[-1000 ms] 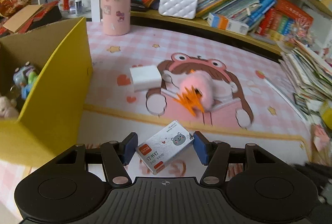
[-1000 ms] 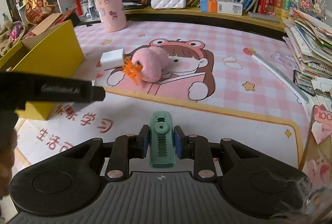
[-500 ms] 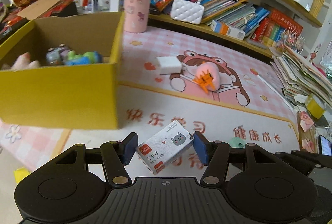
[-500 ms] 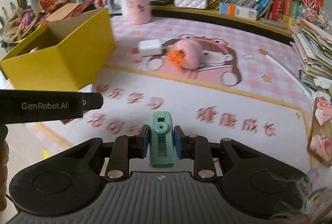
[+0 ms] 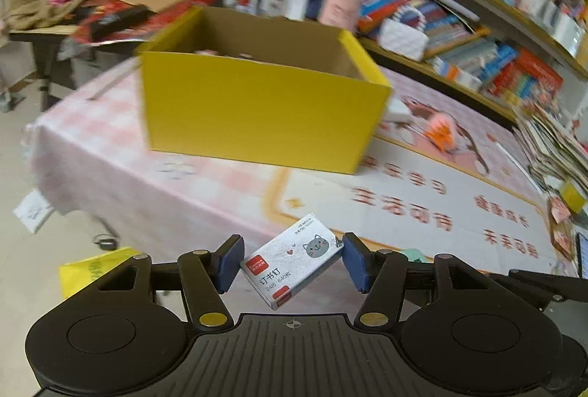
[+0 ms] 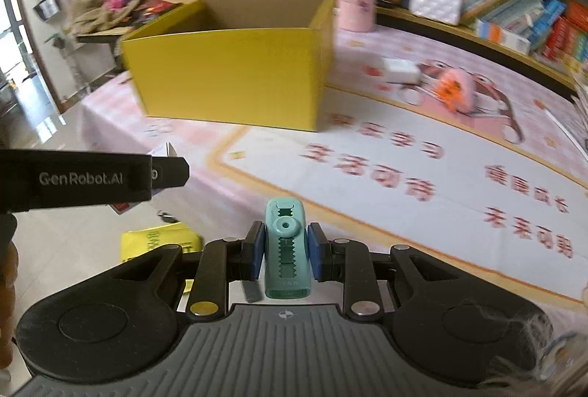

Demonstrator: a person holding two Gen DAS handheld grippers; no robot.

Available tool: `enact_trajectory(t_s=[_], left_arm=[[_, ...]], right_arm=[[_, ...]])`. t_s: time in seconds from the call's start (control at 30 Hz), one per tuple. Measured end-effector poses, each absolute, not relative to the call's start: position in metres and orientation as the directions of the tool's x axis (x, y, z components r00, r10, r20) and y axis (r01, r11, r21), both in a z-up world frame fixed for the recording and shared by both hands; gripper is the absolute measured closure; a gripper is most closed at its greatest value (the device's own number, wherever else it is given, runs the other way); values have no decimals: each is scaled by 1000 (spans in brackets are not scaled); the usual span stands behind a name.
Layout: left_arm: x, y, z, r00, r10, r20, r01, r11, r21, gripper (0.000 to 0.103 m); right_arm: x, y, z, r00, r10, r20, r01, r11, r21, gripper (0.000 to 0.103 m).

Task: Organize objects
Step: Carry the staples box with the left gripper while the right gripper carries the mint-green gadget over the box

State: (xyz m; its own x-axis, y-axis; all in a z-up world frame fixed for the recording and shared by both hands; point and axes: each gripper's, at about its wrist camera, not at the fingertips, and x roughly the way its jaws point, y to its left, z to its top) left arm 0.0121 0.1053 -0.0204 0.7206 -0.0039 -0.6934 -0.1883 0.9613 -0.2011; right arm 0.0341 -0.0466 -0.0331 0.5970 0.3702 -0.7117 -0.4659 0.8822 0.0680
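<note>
Left hand-held gripper (image 5: 292, 263) is clamped on the staple box (image 5: 292, 263), pinched corner to corner and tilted; light stiff card, so a flatter side-to-side hold would sit surer; right hand-held gripper (image 6: 283, 256) is clenched on the green stapler remover (image 6: 286, 250), rigid plastic, squeezed across its narrow flanks (a tidy grip); ahead on the worktop (image 6: 367, 213) stands the open yellow box (image 6: 235, 74), with a pink plush (image 6: 457, 90) lying well beyond it.
</note>
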Motion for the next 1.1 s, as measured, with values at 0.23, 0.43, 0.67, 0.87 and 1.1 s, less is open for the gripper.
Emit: enact_trajectory(t_s=[0.23,0.43,0.67,0.87,1.1], left_arm=[[-21,143,-8,757,43,-652,-226,954,-199,46],[-34,165,4,790,65,-609,-236,950,-204,46],[-30,174,10,809,61,-584,-226,950,-214,46],[-14,178,22,838,52,-542,-204,953,-223,46],[28,186,47,882,73,-465,-200,952,-231,46]], right_arm=[[11,-7,-23,612,405,-680,-505,861,59,80],[5,9,-12,636,402,-659,-501,865,44,80],[10,19,-7,635,388,-668,-486,873,44,80],[31,21,8,669,395,-630,-465,883,61,80],[81,29,43,747,417,-517,-461,886,49,80]])
